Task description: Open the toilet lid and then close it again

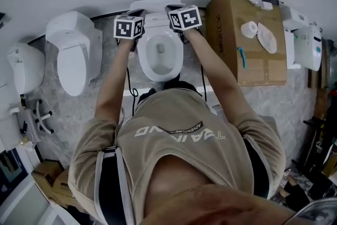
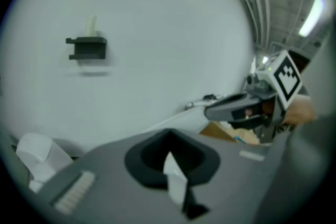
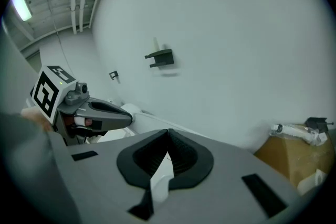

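Both arms reach forward, and the white ceramic toilet [image 1: 160,55] sits at twelve o'clock from the person in the head view, bowl open to the camera, seat down. The white plastic toilet lid [image 1: 155,4] stands raised at the far side of the bowl, close to the pale wall. The left gripper [image 1: 135,14] is at the lid's ten o'clock corner and the right gripper [image 1: 175,12] at its two o'clock corner, with the marker cubes just above the bowl rim. In the left gripper view the jaws are drawn in narrow, pinching a thin white edge that looks like the toilet lid [image 2: 175,173], and the right gripper [image 2: 247,107] shows at three o'clock. The right gripper view mirrors it: the jaws are closed to a slim V on that same white edge of the toilet lid [image 3: 160,180], with the left gripper [image 3: 89,110] at nine o'clock. A black wall bracket [image 3: 161,58] hangs on the wall above. At three o'clock from the toilet stands a brown cardboard box [image 1: 247,55] with a white paper roll [image 1: 249,29] on top. At nine o'clock a second white toilet [image 1: 73,52] stands with its lid shut, on the grey mottled floor [image 1: 113,87].
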The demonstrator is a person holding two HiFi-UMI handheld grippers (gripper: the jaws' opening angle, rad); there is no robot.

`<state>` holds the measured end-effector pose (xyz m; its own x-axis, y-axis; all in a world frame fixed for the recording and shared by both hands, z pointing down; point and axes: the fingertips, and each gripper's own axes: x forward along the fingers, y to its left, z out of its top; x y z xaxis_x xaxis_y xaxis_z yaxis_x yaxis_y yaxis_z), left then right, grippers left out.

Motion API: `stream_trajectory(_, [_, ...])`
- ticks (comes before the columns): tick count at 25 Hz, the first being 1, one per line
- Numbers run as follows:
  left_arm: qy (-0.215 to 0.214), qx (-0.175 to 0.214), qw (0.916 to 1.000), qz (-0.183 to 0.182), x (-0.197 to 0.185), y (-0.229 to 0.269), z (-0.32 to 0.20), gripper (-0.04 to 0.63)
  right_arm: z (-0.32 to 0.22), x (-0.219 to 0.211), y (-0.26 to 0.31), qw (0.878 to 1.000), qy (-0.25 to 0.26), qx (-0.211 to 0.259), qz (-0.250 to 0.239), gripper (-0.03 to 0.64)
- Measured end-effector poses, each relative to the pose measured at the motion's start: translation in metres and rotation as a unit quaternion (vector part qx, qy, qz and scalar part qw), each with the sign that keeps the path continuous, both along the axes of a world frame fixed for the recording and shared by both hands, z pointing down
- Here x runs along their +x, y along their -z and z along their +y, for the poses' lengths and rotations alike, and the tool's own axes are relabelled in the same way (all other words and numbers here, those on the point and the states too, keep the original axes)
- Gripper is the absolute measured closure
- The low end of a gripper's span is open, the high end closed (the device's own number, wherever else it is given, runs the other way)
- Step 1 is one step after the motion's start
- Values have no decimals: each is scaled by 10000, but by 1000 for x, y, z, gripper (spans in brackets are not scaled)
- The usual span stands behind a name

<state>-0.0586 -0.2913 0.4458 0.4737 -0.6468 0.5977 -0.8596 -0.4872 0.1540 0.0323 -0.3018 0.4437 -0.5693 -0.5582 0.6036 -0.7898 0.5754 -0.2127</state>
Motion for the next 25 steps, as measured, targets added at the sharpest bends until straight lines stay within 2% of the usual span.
stream_trajectory(9, [465, 154, 9984, -292, -10, 13, -58, 594, -57, -10, 12, 9995, 132, 290, 37, 604])
stream_trajectory(15, [429, 15, 9989, -213, -12, 19, -93, 594, -93, -12, 19, 9995, 214, 188, -107, 604])
stream_trajectory(20, [299, 77, 9987, -415, -13, 21, -123, 594, -124, -15, 21, 9996, 93, 248, -37, 606])
stream_trajectory(25, [217, 58, 9993, -288, -14, 22, -151, 594, -152, -15, 21, 9999, 14, 101, -76, 606])
